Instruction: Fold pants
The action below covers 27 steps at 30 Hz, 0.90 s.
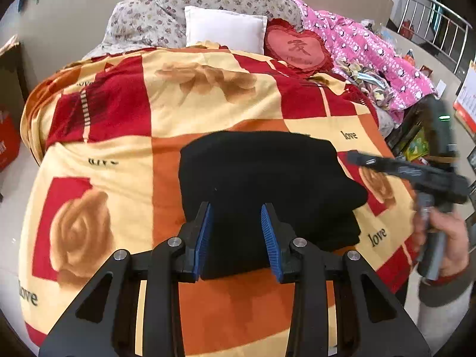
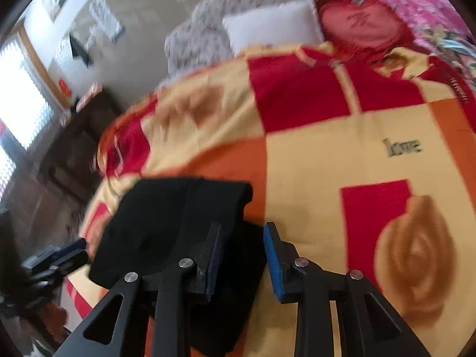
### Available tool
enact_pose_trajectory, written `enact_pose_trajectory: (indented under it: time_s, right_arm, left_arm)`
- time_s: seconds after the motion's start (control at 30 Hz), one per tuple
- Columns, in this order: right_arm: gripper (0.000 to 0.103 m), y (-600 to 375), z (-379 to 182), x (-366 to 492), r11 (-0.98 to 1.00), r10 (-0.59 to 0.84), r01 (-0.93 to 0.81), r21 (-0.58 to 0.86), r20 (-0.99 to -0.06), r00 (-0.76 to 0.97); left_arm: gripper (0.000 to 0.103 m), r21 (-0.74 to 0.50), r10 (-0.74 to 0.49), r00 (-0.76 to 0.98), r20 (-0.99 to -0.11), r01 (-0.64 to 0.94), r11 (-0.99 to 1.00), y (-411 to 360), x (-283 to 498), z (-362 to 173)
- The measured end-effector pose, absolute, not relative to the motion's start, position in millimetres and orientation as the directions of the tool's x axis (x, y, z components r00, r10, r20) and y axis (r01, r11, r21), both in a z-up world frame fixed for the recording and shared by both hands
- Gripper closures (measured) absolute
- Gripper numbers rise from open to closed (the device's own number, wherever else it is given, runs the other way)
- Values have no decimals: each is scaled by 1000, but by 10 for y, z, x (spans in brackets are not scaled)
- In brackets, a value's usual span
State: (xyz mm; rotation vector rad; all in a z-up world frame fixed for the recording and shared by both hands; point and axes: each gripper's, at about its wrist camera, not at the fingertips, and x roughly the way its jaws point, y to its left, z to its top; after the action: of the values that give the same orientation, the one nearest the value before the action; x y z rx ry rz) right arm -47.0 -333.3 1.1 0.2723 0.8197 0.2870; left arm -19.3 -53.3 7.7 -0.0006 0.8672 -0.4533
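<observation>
The black pants (image 1: 261, 184) lie folded into a compact stack on the red, orange and cream blanket (image 1: 119, 136). My left gripper (image 1: 236, 211) is open, its blue pads on either side of the stack's near edge, holding nothing. In the right wrist view the pants (image 2: 166, 223) lie at lower left on the blanket (image 2: 327, 154). My right gripper (image 2: 242, 232) is open and empty above the stack's right edge. The right gripper also shows in the left wrist view (image 1: 360, 157), blurred, at the right of the pants.
A white pillow (image 1: 224, 28), a red heart cushion (image 1: 297, 49) and a pink printed quilt (image 1: 372, 47) lie at the head of the bed. A floral headboard (image 1: 178, 3) stands behind. Dark furniture (image 2: 68, 154) stands left of the bed.
</observation>
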Motion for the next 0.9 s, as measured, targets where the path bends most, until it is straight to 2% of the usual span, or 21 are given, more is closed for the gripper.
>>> enact_pose_trajectory:
  time_s: [0.13, 0.33, 0.4, 0.57, 0.63, 0.7, 0.87, 0.9]
  right_arm:
    - [75, -2988, 177, -515, 896, 443, -287, 339, -646, 621]
    - [75, -2629, -162, -705, 937, 324, -302, 178, -769, 551]
    - [75, -2632, -305, -815, 936, 315, -315, 156, -770, 555]
    - [72, -2990, -217, -837, 916, 402, -259, 307, -699, 592]
    - [57, -3088, -196, -853, 925, 378, -218, 311, -691, 616]
    - [56, -3165, -251, -812, 933, 355, -179, 313, -707, 611]
    - [56, -3161, -452, -660, 904, 415, -173, 390, -710, 569]
    - [62, -3135, -420, -682, 906, 415, -190, 379, -702, 579]
  left_arm:
    - [70, -122, -327, 570, -754, 367, 922, -641, -51, -5]
    - [68, -147, -326, 528, -784, 352, 925, -684, 13, -236]
    - [66, -159, -333, 521, -786, 350, 923, -683, 10, -307]
    - [66, -146, -325, 526, -786, 353, 924, -715, 0, -304]
    - [66, -175, -344, 518, -783, 347, 921, -686, 8, -278]
    - [66, -195, -354, 510, -784, 338, 921, -671, 25, -292]
    - [65, -155, -324, 525, -787, 339, 928, -728, 4, -299]
    - [64, -151, -320, 526, -788, 339, 928, -736, 1, -296]
